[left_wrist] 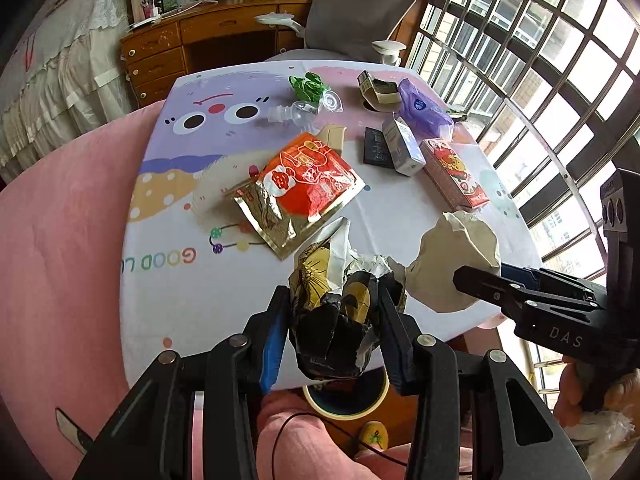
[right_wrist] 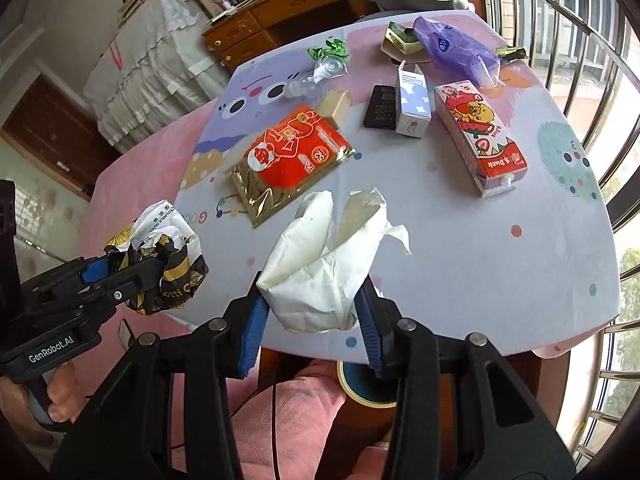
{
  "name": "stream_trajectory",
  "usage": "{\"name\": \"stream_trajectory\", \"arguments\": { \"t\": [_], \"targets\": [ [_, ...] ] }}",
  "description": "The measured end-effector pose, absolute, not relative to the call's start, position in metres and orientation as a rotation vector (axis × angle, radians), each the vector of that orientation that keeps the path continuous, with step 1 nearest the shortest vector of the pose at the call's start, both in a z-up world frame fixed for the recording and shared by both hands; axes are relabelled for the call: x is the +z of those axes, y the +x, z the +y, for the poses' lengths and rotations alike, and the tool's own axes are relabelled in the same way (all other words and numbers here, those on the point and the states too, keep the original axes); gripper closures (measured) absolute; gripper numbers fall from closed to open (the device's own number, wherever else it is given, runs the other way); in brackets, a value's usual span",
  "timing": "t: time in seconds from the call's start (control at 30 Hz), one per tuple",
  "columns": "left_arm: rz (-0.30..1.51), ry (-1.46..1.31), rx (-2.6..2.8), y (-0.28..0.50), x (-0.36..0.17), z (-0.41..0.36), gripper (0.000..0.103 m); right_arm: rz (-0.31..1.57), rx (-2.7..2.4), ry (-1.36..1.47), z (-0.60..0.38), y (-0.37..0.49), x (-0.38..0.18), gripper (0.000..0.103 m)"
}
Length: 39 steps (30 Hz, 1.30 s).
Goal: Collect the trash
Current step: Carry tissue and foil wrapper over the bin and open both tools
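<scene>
While clamped on a crumpled black-and-gold wrapper (left_wrist: 340, 312), left claw (left_wrist: 334, 328) held at the near edge of the table (left_wrist: 180, 292), over a round bin (left_wrist: 346, 396) just below. Just to its right, right claw (right_wrist: 310, 312) pinched shut on a crumpled white tissue (right_wrist: 320, 264), also at the near edge. Ahead of both claws, lying flat: an orange and gold snack bag (left_wrist: 300, 188). Farther ahead and to the right: a red drink carton (right_wrist: 480, 140) on its side, a small white and blue box (right_wrist: 412, 100), and a flat black packet (right_wrist: 380, 106) touching that box. At the far side: a clear plastic bottle (left_wrist: 294, 114), a green wrapper (left_wrist: 308, 86), a purple bag (right_wrist: 456, 50) and an opened cardboard box (left_wrist: 378, 88).
</scene>
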<state>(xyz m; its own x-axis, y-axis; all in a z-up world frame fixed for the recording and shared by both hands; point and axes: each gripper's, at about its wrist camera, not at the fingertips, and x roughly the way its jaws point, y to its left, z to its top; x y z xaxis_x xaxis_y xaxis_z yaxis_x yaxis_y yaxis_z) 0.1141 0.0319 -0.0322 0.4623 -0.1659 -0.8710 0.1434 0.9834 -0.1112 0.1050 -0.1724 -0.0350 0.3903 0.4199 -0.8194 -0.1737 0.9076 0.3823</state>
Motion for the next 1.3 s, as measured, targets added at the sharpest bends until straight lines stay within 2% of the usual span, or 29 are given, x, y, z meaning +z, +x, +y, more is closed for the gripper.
{"name": "stream_trajectory", "arguments": {
  "t": [0.13,0.33,0.57,0.73,1.13,1.3],
  "targets": [
    [1.069,-0.041,-0.132,0.051,-0.037,0.006,0.062,1.136,0.452,0.202,-0.19,0.053,-0.039,0.065],
    [1.156,-0.002,-0.109,-0.02,-0.056,-0.023,0.062,1.169,0.496,0.205,-0.207,-0.011,-0.056,0.065],
    [1.233,0.04,-0.117,-0.054,-0.107,-0.046,0.062,1.278,0.454,0.253,-0.21,-0.055,-0.115,0.064],
    [1.29,0.044,-0.132,-0.051,-0.173,-0.052,0.062,1.351,0.397,0.242,-0.209,-0.07,-0.179,0.064],
    [1.381,-0.003,-0.164,-0.044,-0.379,-0.051,0.061,1.46,0.213,0.225,-0.2,-0.06,-0.376,0.064],
    [1.403,-0.031,-0.175,-0.034,-0.44,-0.05,0.057,1.495,0.174,0.247,-0.197,-0.041,-0.439,0.063]
  ]
}}
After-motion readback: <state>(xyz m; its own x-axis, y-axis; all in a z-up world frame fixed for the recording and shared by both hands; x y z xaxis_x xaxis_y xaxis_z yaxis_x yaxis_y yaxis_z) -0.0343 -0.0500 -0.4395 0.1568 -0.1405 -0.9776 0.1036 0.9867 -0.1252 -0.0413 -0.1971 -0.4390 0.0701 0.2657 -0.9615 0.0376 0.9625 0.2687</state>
